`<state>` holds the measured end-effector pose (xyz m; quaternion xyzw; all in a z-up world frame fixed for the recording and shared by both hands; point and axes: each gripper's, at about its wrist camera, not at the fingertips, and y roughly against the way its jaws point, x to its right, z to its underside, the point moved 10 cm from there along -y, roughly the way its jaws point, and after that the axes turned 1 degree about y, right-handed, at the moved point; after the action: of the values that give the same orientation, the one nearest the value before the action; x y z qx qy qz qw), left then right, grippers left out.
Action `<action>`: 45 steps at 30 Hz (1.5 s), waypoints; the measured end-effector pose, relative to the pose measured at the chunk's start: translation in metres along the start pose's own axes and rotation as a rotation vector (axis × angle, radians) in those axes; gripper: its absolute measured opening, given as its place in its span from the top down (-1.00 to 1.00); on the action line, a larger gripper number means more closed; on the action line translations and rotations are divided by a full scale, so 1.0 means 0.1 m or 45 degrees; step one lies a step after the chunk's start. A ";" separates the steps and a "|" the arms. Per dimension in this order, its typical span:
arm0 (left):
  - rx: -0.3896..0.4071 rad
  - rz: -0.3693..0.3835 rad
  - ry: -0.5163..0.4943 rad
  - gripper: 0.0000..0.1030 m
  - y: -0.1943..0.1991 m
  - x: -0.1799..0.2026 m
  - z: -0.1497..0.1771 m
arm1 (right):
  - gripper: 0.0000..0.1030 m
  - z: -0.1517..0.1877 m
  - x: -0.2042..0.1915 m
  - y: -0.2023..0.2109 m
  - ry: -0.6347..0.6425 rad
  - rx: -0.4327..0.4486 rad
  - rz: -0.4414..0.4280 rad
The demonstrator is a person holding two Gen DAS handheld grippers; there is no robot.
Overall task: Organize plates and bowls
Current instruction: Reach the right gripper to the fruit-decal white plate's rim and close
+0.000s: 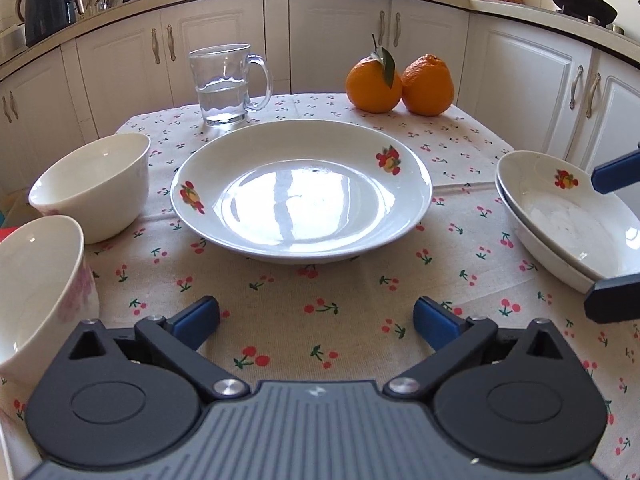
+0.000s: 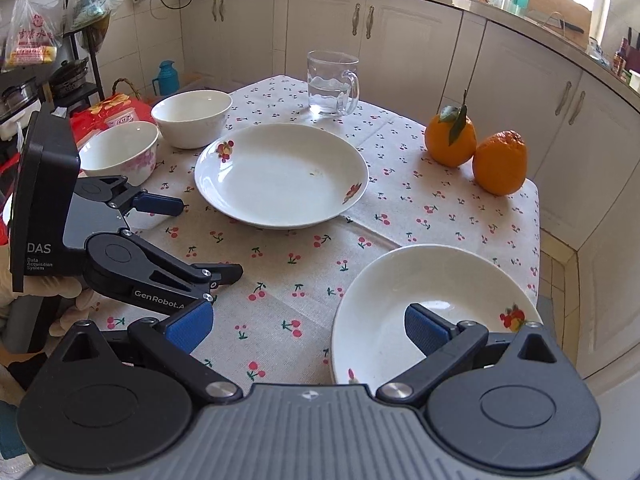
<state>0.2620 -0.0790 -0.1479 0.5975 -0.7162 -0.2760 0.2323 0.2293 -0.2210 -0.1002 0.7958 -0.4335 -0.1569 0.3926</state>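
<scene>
A large white plate with fruit decals sits mid-table; it also shows in the right wrist view. Two stacked white plates lie at the right; in the right wrist view they sit under my right gripper. Two white bowls stand at the left: a plain one and a pink-flowered one. My left gripper is open and empty, short of the large plate. My right gripper is open, one finger over the stacked plates.
A glass mug with water stands at the table's far side. Two oranges sit far right. The cherry-print tablecloth covers the small table. Kitchen cabinets ring the table; red bags lie beyond the left edge.
</scene>
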 end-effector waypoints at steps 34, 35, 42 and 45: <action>0.036 -0.002 0.019 -0.95 -0.21 -0.07 -0.19 | -1.00 -1.09 0.06 -0.95 0.454 -0.082 -0.164; 0.036 0.005 0.024 -0.94 -0.21 -0.07 -0.19 | -1.00 -1.11 0.07 -0.98 0.446 -0.088 -0.177; 0.044 0.027 0.011 -0.82 -0.20 -0.06 -0.23 | -1.00 -1.28 0.15 -1.24 0.425 -0.118 -0.275; 0.044 0.028 0.013 -0.82 -0.21 -0.07 -0.23 | -0.99 -1.35 0.22 -1.39 0.383 -0.139 -0.327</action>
<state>0.2937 -0.0777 -0.1445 0.5949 -0.7261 -0.2579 0.2286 0.4003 -0.1292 -0.1173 0.8366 -0.2558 -0.1085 0.4722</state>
